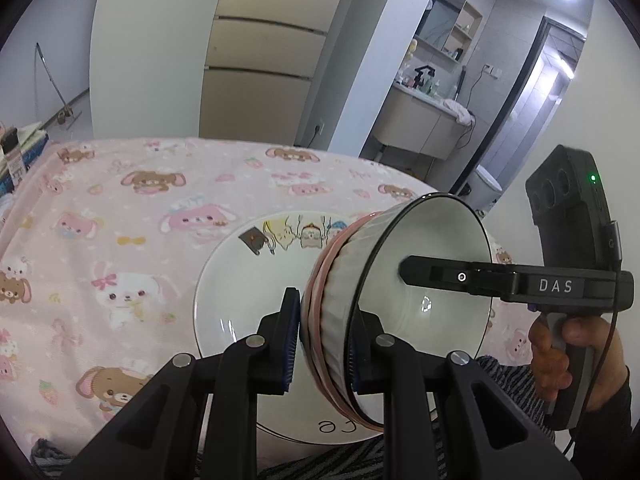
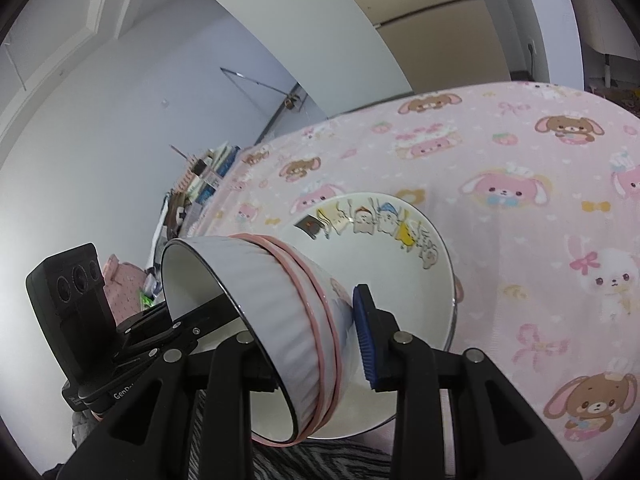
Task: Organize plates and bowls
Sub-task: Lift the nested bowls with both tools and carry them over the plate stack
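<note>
Left gripper (image 1: 322,344): angled downward over the table, jaws pinching the wall of a bowl (image 1: 396,280), one blue pad outside on the ribbed, pink-banded side, the other inside and largely hidden by the rim.

Right gripper (image 2: 308,344): likewise tilted down, clamped on the same bowl's wall; its inner finger is hidden inside. In the left view it reaches in from 3 o'clock, a hand (image 1: 576,360) wrapped round its handle.

Bowl: held on edge, mouth sideways, above the near part of a plate (image 1: 248,304).

Plate: white, cartoon figures at its 12 o'clock rim; lies flat on a pink animal-print cloth (image 1: 120,220); lettering at its 6 o'clock edge partly covered.
</note>
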`<state>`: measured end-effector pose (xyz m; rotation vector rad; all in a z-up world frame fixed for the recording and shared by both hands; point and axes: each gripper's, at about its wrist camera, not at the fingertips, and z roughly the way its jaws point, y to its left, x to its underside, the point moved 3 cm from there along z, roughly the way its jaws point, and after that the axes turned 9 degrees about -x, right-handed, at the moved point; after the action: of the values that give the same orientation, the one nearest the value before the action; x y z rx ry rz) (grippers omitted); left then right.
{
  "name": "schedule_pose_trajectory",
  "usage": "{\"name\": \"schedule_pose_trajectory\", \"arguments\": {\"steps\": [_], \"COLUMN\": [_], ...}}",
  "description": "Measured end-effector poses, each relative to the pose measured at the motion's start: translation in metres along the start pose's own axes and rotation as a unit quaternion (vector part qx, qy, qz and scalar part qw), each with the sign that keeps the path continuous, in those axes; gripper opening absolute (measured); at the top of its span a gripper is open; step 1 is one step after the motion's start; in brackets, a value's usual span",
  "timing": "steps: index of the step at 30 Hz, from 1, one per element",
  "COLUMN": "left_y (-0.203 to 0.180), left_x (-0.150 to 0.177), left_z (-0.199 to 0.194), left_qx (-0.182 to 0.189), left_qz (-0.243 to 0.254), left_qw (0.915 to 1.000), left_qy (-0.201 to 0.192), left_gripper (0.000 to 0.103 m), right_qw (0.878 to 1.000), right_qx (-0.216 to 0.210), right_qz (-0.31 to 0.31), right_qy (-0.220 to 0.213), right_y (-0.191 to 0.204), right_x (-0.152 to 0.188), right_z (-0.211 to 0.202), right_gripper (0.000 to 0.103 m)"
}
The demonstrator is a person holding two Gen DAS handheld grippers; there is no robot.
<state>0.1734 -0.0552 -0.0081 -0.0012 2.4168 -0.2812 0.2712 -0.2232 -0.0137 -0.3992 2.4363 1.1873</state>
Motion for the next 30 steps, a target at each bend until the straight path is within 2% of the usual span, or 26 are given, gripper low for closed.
{"name": "schedule_pose_trajectory", "arguments": {"steps": [6, 11, 14, 16, 18, 21, 24, 30], "left_y": [-0.002, -0.001, 0.002, 0.004, 0.001, -0.005, -0.006, -0.006], "left_x": [-0.003, -0.010, -0.012, -0.013, -0.013, -0.014, -0.016, -0.017], "left_z": [0.009, 0.016, 0.025, 0.033, 0.032, 0.029, 0.031, 0.033], "left_qx": [-0.009, -0.004, 0.006, 0.016, 0.010, -0.014, -0.023, -0.042], "left_qz": [0.012, 0.016, 0.015, 0.007, 0.018, 0.051, 0.055, 0.070], "left_qw": [0.9998, 0.9992, 0.9986, 0.9979, 0.9982, 0.9980, 0.9980, 0.9966], "left_qy": [0.013, 0.037, 0.051, 0.062, 0.056, 0.034, 0.020, -0.014], "left_gripper": [0.021, 0.022, 0.022, 0.022, 0.022, 0.021, 0.020, 0.021], "right_qw": [1.000, 0.998, 0.998, 0.997, 0.993, 0.984, 0.980, 0.975], "right_qx": [-0.008, -0.012, -0.003, 0.028, 0.058, 0.094, 0.113, 0.126], "right_qz": [0.018, 0.026, 0.011, -0.026, -0.085, -0.139, -0.161, -0.182], "right_qy": [0.023, 0.056, 0.062, 0.064, 0.061, 0.059, 0.043, -0.006], "right_y": [-0.013, -0.021, -0.019, -0.014, 0.000, 0.012, 0.015, 0.015], "right_x": [-0.003, -0.010, -0.016, -0.020, -0.022, -0.018, -0.016, -0.016], "right_z": [0.006, 0.013, 0.015, 0.016, 0.018, 0.022, 0.021, 0.022], "right_gripper": [0.029, 0.029, 0.027, 0.027, 0.022, 0.021, 0.021, 0.021]}}
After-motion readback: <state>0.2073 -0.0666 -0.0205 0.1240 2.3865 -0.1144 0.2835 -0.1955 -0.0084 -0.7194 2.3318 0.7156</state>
